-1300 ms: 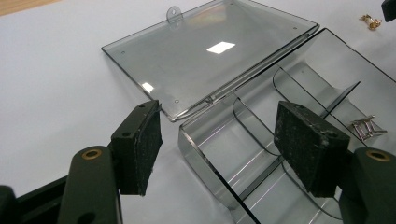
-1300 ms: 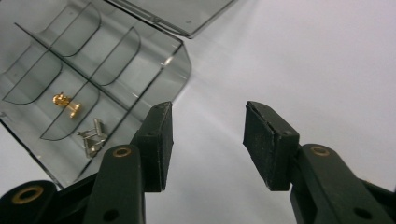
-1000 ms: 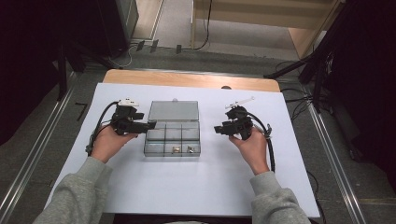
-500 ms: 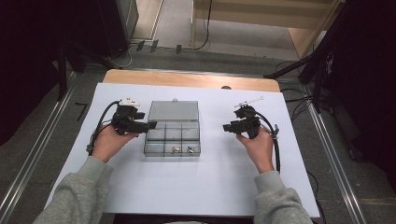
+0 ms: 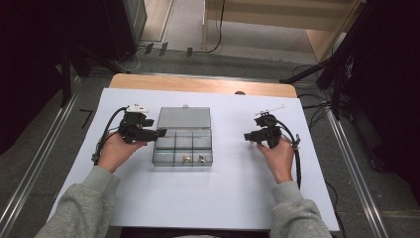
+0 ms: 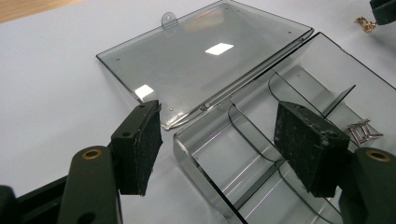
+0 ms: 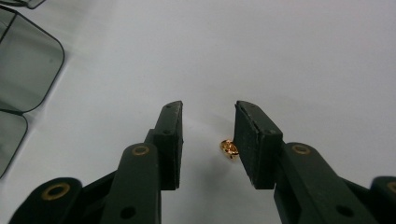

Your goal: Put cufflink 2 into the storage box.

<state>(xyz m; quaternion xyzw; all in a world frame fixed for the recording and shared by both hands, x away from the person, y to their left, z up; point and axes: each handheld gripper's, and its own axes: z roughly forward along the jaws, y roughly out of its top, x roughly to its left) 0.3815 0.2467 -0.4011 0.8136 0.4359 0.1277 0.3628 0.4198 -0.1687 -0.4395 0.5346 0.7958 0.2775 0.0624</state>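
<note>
Two jaws of the right gripper point(image 7: 208, 135) have just been closing around a small gold piece point(image 7: 229, 149), with a gap left.

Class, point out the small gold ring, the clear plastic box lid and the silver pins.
small gold ring point(image 7: 228, 149), right gripper view, its visible curl.
clear plastic box lid point(image 6: 205, 60), left gripper view, flat panel.
silver pins point(image 6: 362, 130), left gripper view, the cluster's middle.

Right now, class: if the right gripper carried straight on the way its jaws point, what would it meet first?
Most likely the small gold piece between the right gripper's open, just-closing jaws, beside one pad; beyond it only white table cover. Depth is hard to judge.
</note>
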